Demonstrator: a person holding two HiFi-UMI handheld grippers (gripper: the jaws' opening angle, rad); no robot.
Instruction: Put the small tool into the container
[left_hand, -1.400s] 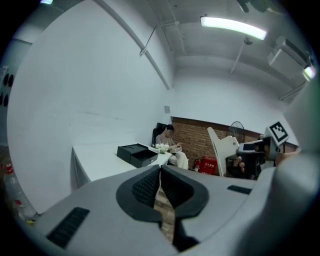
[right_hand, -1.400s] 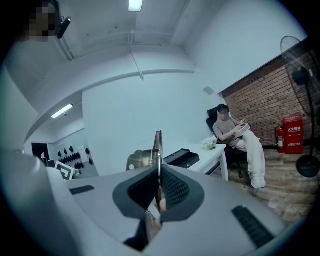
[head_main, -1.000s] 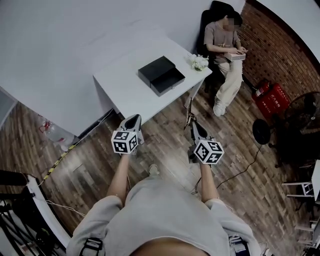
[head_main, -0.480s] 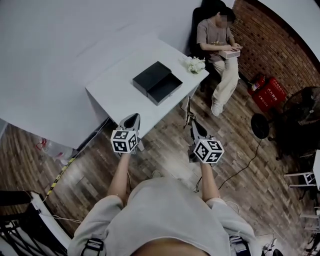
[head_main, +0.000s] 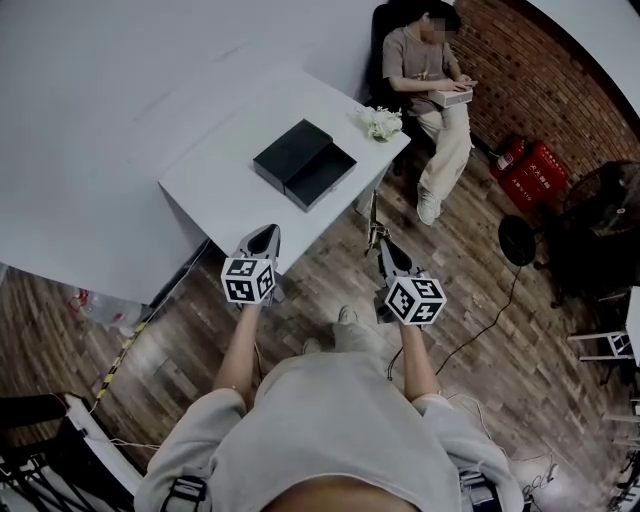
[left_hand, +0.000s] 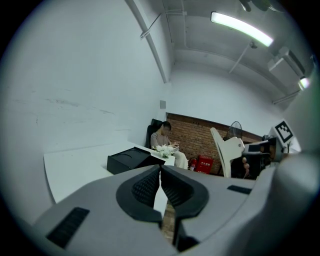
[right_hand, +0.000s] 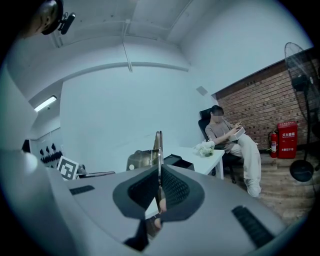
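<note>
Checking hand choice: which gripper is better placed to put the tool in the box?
Right: the right gripper is shut on the small tool; the left gripper is shut, empty.

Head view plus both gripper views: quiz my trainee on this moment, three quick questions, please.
1. True or false: the small tool already lies inside the black container.
2. What is between the jaws of the right hand-held gripper? A nothing; B the small tool; C a cup.
3. Fill in: the flowers stand at the corner of the table nearest the seated ____.
Key: 1 false; 2 B; 3 person.
</note>
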